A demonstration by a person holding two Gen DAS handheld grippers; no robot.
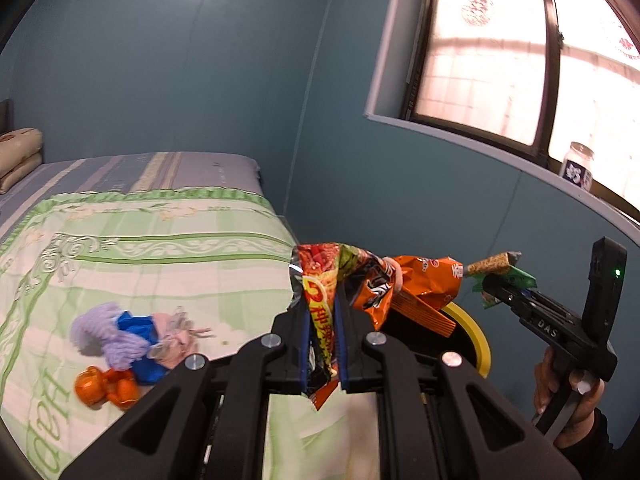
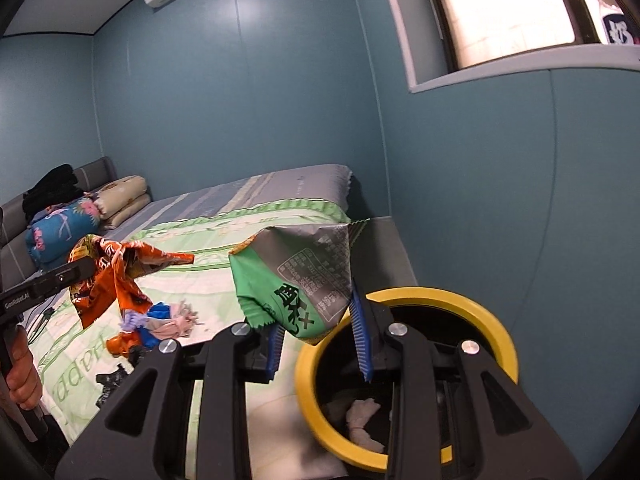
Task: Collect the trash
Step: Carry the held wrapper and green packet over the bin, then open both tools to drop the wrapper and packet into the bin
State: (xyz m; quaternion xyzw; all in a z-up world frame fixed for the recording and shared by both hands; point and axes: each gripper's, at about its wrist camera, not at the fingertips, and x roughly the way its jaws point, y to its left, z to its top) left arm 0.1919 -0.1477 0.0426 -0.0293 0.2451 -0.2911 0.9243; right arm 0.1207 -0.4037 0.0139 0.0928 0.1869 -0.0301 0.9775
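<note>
My left gripper [image 1: 323, 334] is shut on crumpled orange and red snack wrappers [image 1: 360, 280], held up beside the bed; they also show in the right wrist view [image 2: 116, 276]. My right gripper [image 2: 320, 328] holds a green and silver snack wrapper [image 2: 296, 276] between its blue pads, above the rim of a black trash bin with a yellow rim [image 2: 496, 320]. The same gripper [image 1: 500, 284] shows in the left wrist view with the green wrapper [image 1: 516, 276]. The bin [image 1: 476, 328] lies partly hidden behind the orange wrappers. White crumpled paper [image 2: 362, 416] lies inside the bin.
A bed with a green patterned cover [image 1: 160, 248] fills the left. A yarn doll [image 1: 132, 336] and an orange toy [image 1: 106, 388] lie on it. Pillows [image 2: 120, 196] sit at the headboard. Blue walls, a window [image 1: 500, 52] and a jar [image 1: 578, 164] on the sill stand at the right.
</note>
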